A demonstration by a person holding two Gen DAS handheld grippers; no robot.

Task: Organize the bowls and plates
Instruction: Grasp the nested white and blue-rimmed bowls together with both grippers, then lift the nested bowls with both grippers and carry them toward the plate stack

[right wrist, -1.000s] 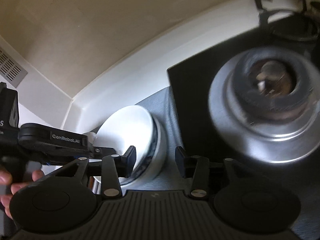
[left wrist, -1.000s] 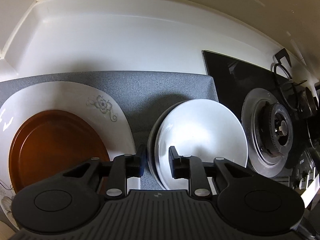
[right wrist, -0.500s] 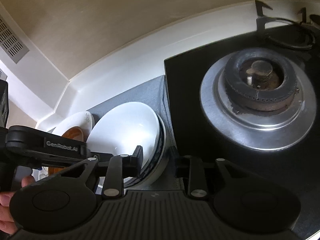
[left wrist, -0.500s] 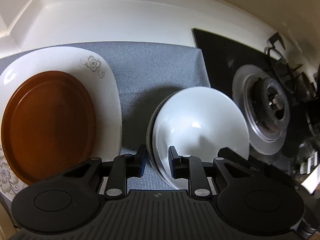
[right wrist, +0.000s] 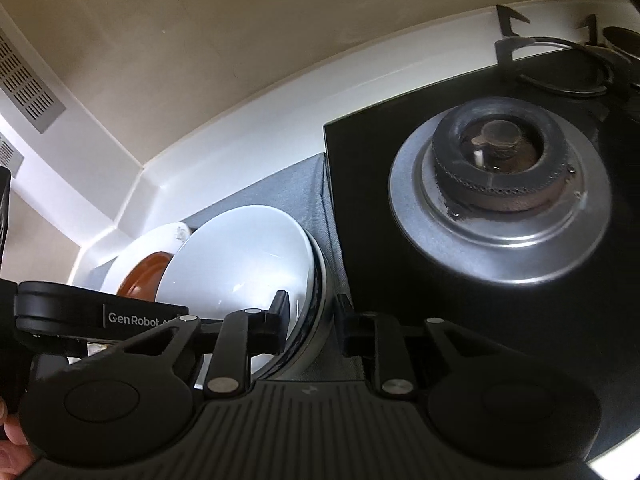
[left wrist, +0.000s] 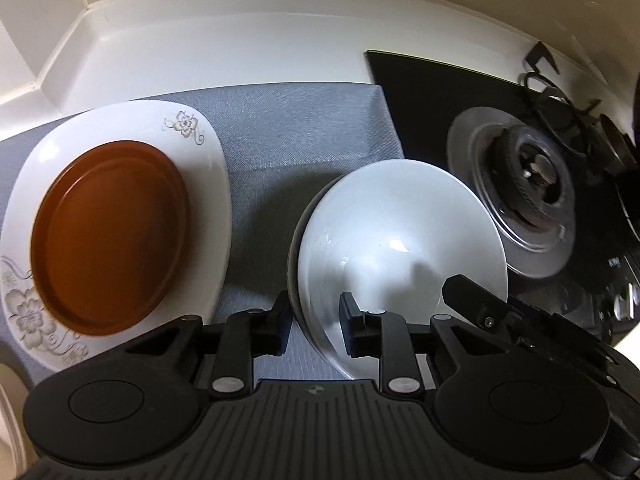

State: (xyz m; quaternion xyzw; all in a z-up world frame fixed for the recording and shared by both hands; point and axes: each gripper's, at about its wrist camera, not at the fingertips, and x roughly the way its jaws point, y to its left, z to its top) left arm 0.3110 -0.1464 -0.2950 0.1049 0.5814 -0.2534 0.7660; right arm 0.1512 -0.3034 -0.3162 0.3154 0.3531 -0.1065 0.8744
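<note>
A stack of white bowls [left wrist: 400,240] sits on a grey mat [left wrist: 280,132]. My left gripper [left wrist: 315,322] is open with its jaws on either side of the stack's left rim. My right gripper [right wrist: 312,326] is open and straddles the stack's right rim; the bowls [right wrist: 248,256] show a dark band between them. A brown plate [left wrist: 108,232] lies on a white flowered square plate [left wrist: 200,144] to the left. The right gripper's body shows in the left wrist view [left wrist: 520,320].
A black glass stove [right wrist: 400,140] with a silver gas burner [right wrist: 500,184] lies right of the mat. A white counter backsplash [left wrist: 240,40] runs behind. A black pan support [right wrist: 560,64] sits at the far right.
Both grippers have closed in on the bowl stack, and its rims now sit between their jaws. The right wrist view has settled from blur and dropped lower.
</note>
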